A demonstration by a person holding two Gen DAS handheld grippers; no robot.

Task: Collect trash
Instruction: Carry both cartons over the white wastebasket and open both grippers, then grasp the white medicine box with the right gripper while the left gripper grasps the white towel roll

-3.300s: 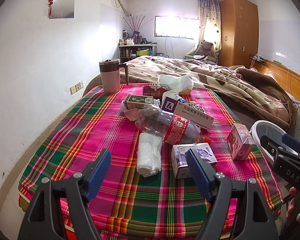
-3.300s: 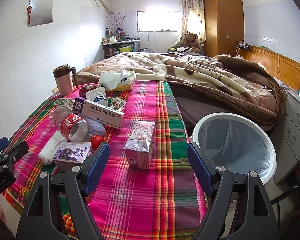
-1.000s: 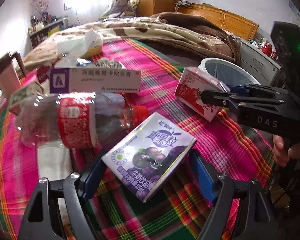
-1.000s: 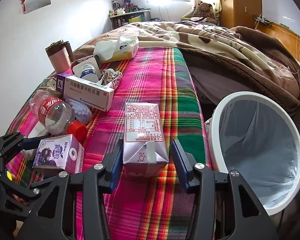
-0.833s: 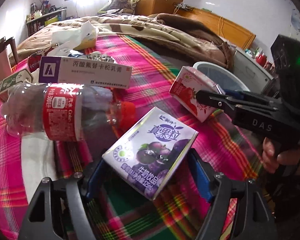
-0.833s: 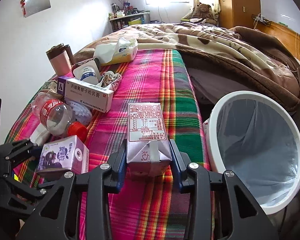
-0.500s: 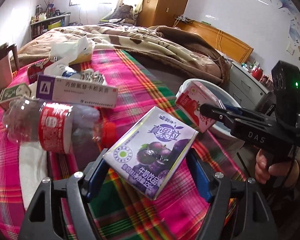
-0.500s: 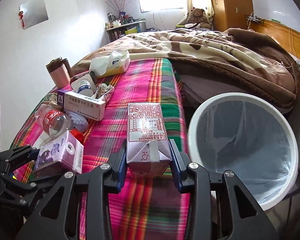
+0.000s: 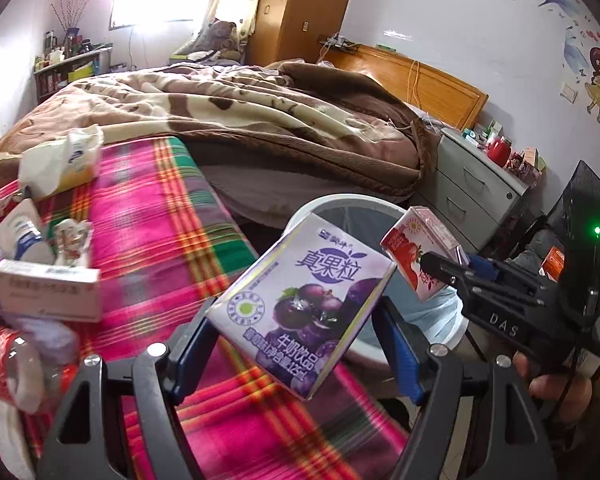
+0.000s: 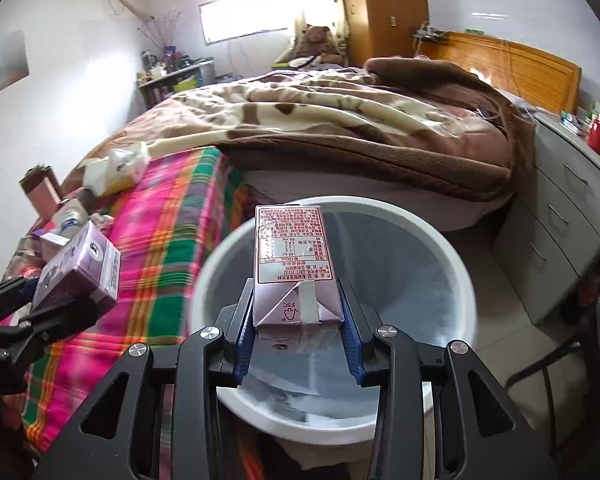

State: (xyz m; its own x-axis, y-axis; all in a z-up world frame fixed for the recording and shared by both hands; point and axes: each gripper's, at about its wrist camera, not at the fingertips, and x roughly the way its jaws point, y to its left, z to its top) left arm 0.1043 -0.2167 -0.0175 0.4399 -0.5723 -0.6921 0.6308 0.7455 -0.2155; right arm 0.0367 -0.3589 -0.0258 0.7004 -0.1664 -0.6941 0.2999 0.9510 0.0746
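Note:
My left gripper is shut on a purple grape drink carton and holds it tilted above the table's right edge, near the white bin. My right gripper is shut on a pink milk carton and holds it over the open mouth of the white lined bin. The pink carton and the right gripper also show in the left wrist view. The purple carton shows at the left in the right wrist view.
The plaid-covered table carries a medicine box, a crushed plastic bottle, a tissue pack, a tube and a white towel. A bed with a brown blanket lies behind. Grey drawers stand right of the bin.
Both grippers closed on their cartons, lifted them off the table and moved right. The pink carton now hangs over the bin; the purple carton is near the table edge.

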